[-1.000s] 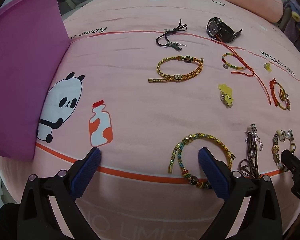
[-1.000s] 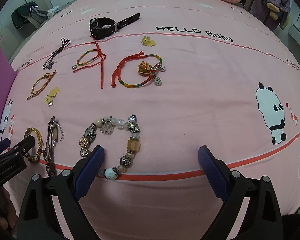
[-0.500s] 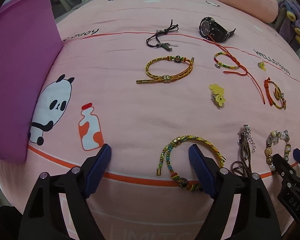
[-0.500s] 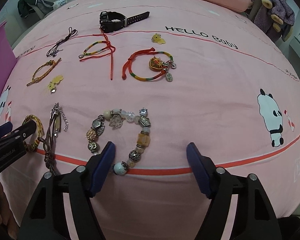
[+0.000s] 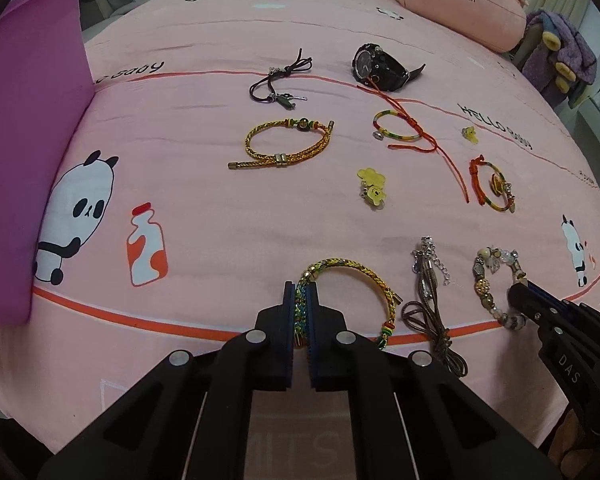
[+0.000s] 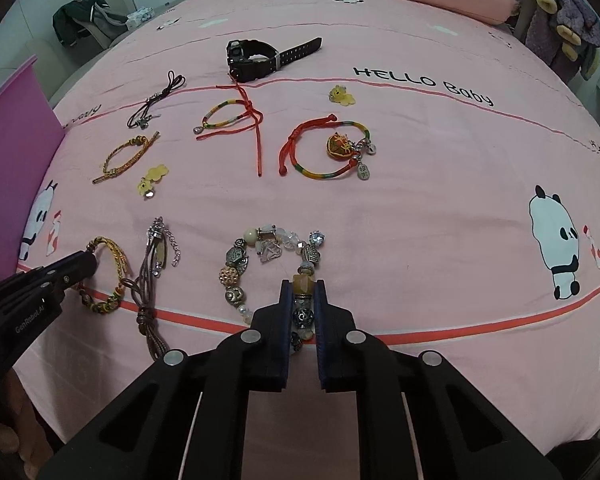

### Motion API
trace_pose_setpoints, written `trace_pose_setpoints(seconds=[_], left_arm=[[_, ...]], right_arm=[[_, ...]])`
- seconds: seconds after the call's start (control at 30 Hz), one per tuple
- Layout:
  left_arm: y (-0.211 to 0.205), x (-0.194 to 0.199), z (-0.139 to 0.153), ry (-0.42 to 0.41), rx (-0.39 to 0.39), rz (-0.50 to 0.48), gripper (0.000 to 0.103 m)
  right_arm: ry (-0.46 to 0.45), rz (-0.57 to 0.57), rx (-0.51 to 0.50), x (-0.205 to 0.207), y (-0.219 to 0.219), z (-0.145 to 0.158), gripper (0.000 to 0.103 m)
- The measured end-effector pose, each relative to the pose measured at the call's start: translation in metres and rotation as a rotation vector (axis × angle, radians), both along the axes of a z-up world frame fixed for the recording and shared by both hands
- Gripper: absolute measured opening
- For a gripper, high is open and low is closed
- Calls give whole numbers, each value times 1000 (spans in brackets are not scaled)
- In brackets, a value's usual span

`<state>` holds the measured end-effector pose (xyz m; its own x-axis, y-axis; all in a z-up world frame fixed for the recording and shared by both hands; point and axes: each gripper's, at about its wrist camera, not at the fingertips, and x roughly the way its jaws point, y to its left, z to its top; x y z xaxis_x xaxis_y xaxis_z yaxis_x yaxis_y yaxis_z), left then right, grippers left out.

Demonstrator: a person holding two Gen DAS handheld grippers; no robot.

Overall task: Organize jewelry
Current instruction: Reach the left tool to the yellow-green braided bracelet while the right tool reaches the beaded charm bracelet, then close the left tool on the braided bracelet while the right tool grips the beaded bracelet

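Your left gripper (image 5: 301,294) had just been closing, and its pads were pinched on the left side of the gold braided bracelet (image 5: 352,272), where the blue-green weave ran between them. That bracelet lay flat on the pink bedspread (image 5: 204,208), right at the near edge beside the orange stripe, so the held stretch ran along your fingers while the rest of the loop arced away to the right and back toward you.

Your right gripper (image 6: 303,292) had also just been closing, and it was clamped on the right side of the beaded charm bracelet (image 6: 260,256), with an amber bead and a dark metal bead between the pads. Its loop opened away to the left of those fingers and a little farther up the bed.

The two bracelets sat near each other, with the brown cord and chain piece (image 5: 430,292) lying between them. The purple bin (image 5: 28,128) stood on the far left of the bed, so your left hand was the nearer one to it, and I judged its route lay leftward over bare bedspread. Your right hand's bracelet would likely have to cross above the cord piece and the space your left hand occupied. Both loops looked likely to dangle once lifted.
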<state>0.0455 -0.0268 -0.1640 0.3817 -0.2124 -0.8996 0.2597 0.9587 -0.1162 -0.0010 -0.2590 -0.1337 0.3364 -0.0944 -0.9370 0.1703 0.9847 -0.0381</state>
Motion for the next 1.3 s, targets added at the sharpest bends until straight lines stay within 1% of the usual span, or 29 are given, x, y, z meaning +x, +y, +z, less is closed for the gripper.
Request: trace_pose_setpoints(seconds=[0.17,0.27,0.63,0.77,1.0,1.17,1.3], left_arm=[[3,-6,21,-7,-45,-21,5],[3,-10,36,-15,-40,-30,5],[26,-17,90,-81,-67,9,6],[38,-17,112,-101,-94,28,6],[69,-15,160,-166,-126,56,6],[102,-12,197,-230,-123,92,6],[136,-6,219,-272,-113,132,6]], right_arm=[[-43,-2,40,-3,0,21,10],[-74,6,45,-5,3,36,10],[-155,49,59,-12,26,87,10],[-189,76,66,-11,40,110,10],[-261,154,94,-1,82,156,10],[-311,247,137,11,128,188,10],[-347,336,179,25,173,208,10]])
